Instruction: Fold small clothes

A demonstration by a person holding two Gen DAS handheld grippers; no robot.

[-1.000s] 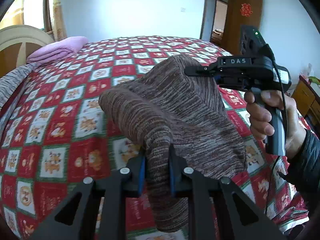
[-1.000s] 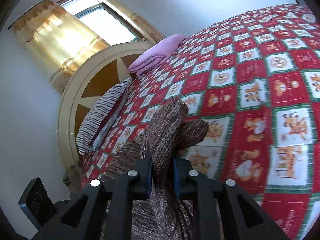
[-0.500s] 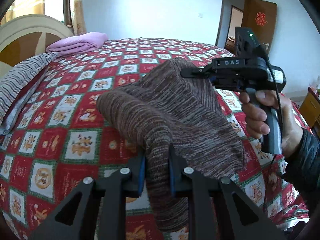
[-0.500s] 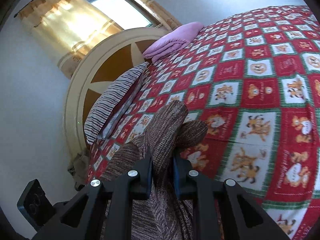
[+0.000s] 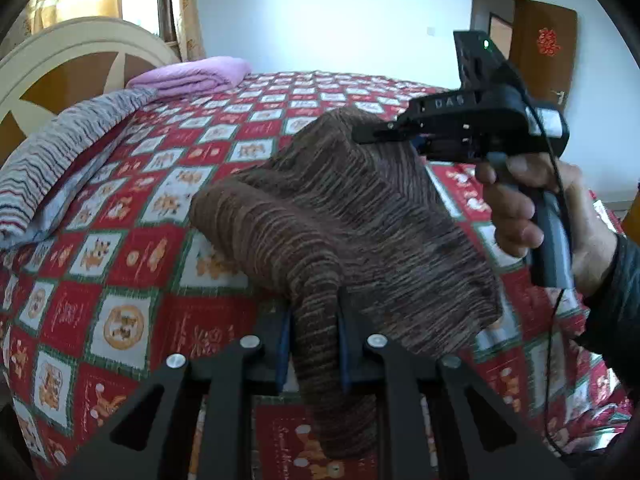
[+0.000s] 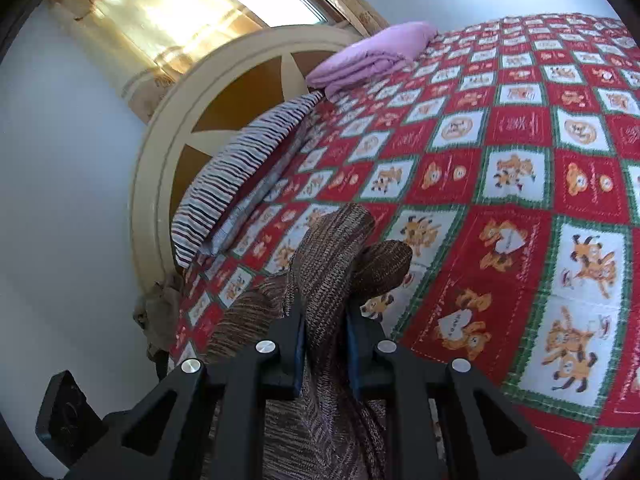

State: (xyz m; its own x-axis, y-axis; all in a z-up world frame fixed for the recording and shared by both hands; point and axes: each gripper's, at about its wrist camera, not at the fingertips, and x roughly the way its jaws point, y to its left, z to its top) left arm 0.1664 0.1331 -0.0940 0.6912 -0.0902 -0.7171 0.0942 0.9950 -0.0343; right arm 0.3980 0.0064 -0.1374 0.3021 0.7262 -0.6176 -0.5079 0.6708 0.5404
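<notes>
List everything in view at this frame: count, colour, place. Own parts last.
sweater: 1, brown striped knit, held up over the bed between both claws
bedspread: 1, red, white and green checks with cartoon animals, covering the bed
pillow: 1, grey with dark stripes, at the headboard
blanket: 1, lilac, folded, at the head of the bed beyond the pillow
headboard: 1, cream and brown, arched, under the window
curtain: 1, yellow, sunlit, over the window
door: 1, brown with a red ornament, open, far wall
left claw: 1, black with blue pads, shut on the sweater
right claw: 1, black with blue pads, shut on the sweater
hand: 1, dark sleeve, gripping the right claw's handle
</notes>
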